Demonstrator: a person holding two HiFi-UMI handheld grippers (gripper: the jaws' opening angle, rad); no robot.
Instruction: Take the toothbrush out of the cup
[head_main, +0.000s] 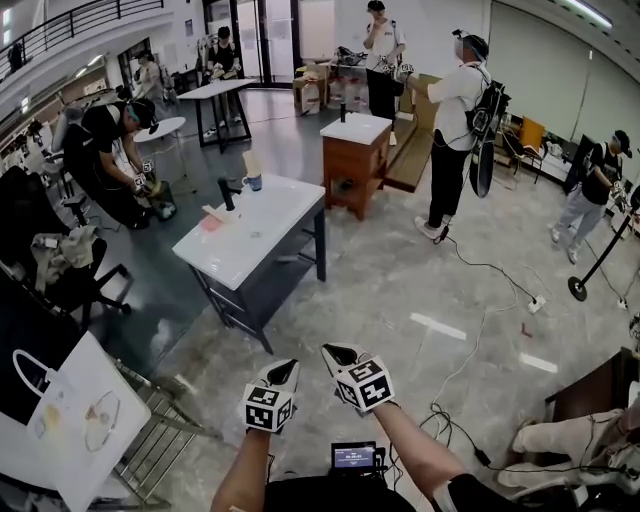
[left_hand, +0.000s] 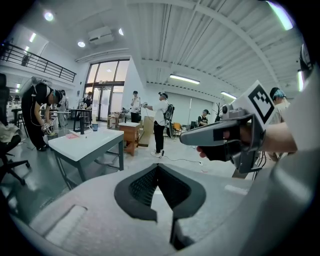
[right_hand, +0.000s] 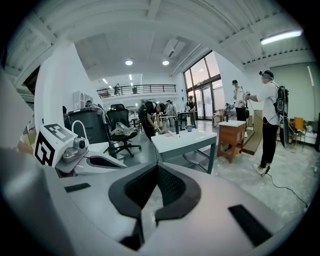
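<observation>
The left gripper (head_main: 288, 368) and the right gripper (head_main: 336, 351) are side by side, close to each other but not touching. Both point ahead and a little down. The left fingers (left_hand: 142, 187) are clenched tight, tip to tip, with nothing in them. The right fingers (right_hand: 175, 187) are clenched tight too, and they hold nothing.

Under the fingers and in front of them is bare gray floor (head_main: 400, 290). A thin black wire (head_main: 480, 270) lies on it, off to the right of the fingers.

Well ahead of the fingers, a bit to their left, stands a white table (head_main: 250, 240). The cup (head_main: 254, 182) sits near the far end of it, well apart from both grippers. A pale stick pokes up out of the cup; that looks like the toothbrush (head_main: 250, 162), but it is too small to be sure. Just left of the cup stands a small black thing (head_main: 228, 193). Nearer the fingers lies a flat pink thing (head_main: 212, 222).

Farther off, past the table, is a wooden stand (head_main: 355, 165) with a white top. A person in a white shirt (head_main: 458, 120) stands to the right of it.
</observation>
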